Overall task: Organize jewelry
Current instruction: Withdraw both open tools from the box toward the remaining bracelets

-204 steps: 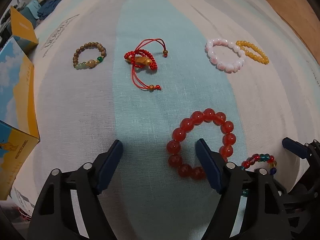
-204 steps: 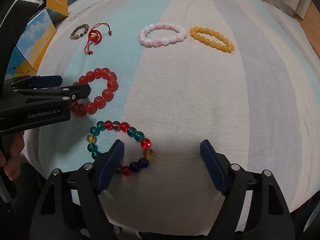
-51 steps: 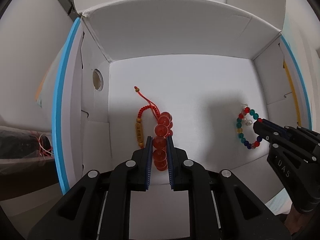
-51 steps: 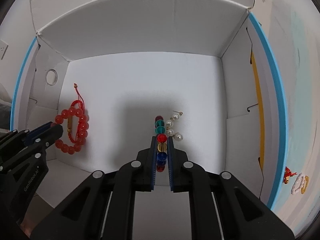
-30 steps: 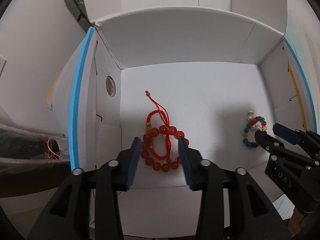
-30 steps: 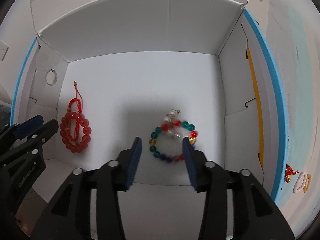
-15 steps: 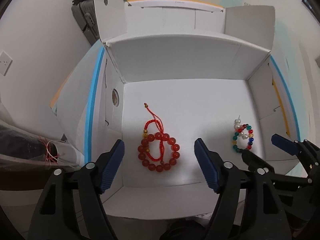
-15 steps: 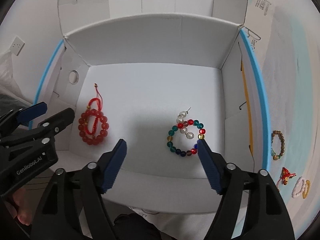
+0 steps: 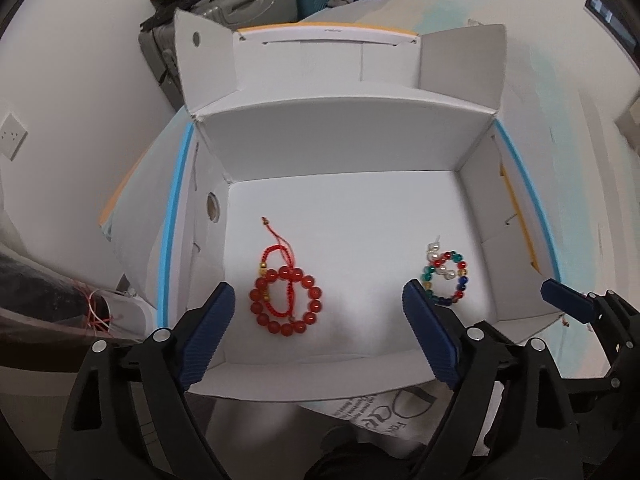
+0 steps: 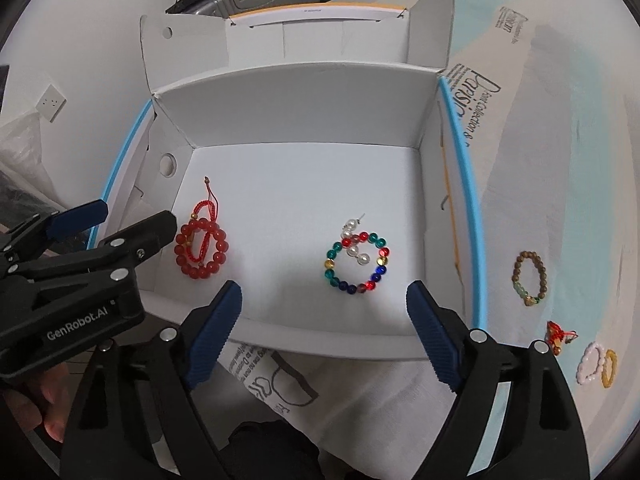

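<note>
An open white box (image 9: 340, 148) (image 10: 304, 104) holds the jewelry. On its floor at the left lies the red bead bracelet (image 9: 286, 300) (image 10: 202, 252), over a red cord bracelet. At the right lies the multicolour bead bracelet (image 9: 445, 278) (image 10: 356, 262) with pearl earrings (image 10: 354, 236). My left gripper (image 9: 318, 322) hangs above the red bracelet, jaws still opening, nothing between them. My right gripper (image 10: 324, 316) is above the box's near wall, jaws also opening and empty. Each gripper shows at the edge of the other's view.
On the striped cloth right of the box lie a brown bead bracelet (image 10: 530, 278), a red knotted cord bracelet (image 10: 560, 338), a pink bracelet (image 10: 591, 362) and a yellow one (image 10: 609, 368). A suitcase (image 9: 224, 12) stands behind the box. A person's hand (image 10: 44, 408) holds the left gripper.
Both grippers let go of their bracelets, opened wide and rose away from the box floor. The red and multicolour bracelets now lie flat in the box.
</note>
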Action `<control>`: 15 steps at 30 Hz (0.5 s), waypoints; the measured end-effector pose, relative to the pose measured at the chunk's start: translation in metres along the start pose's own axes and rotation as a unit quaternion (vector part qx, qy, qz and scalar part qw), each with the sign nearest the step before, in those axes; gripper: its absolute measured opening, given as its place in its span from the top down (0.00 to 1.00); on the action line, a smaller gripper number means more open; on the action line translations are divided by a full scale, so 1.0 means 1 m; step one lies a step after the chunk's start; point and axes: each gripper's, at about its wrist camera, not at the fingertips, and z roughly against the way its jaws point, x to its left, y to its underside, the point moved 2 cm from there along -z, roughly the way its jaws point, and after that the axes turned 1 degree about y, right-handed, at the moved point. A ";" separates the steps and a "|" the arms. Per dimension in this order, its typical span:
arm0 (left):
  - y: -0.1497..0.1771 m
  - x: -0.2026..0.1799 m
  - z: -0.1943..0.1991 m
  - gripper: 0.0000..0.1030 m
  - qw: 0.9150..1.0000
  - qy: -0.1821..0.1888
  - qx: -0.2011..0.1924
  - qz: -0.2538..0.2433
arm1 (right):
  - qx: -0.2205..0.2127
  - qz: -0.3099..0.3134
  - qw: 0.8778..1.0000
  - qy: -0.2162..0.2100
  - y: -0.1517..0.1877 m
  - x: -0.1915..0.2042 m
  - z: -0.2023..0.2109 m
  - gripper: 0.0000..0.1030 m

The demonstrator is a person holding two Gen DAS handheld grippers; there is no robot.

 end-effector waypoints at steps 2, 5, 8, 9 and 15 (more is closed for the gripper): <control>0.001 -0.005 0.004 0.15 1.000 0.003 -0.004 -0.002 | -0.003 -0.002 1.000 0.000 0.003 -0.004 0.007 0.20; 0.002 -0.015 0.009 0.12 1.000 0.010 -0.009 -0.005 | -0.012 -0.009 1.000 -0.001 0.008 -0.014 0.017 0.15; 0.004 -0.025 0.014 0.09 1.000 0.016 -0.015 -0.012 | -0.018 -0.015 1.000 0.001 0.014 -0.023 0.026 0.14; 0.004 -0.030 0.015 0.07 1.000 0.019 -0.017 -0.014 | -0.020 -0.017 1.000 0.000 0.015 -0.026 0.029 0.13; 0.007 -0.055 0.023 0.06 0.999 0.027 -0.023 -0.027 | -0.033 -0.027 0.999 0.004 0.027 -0.046 0.046 0.10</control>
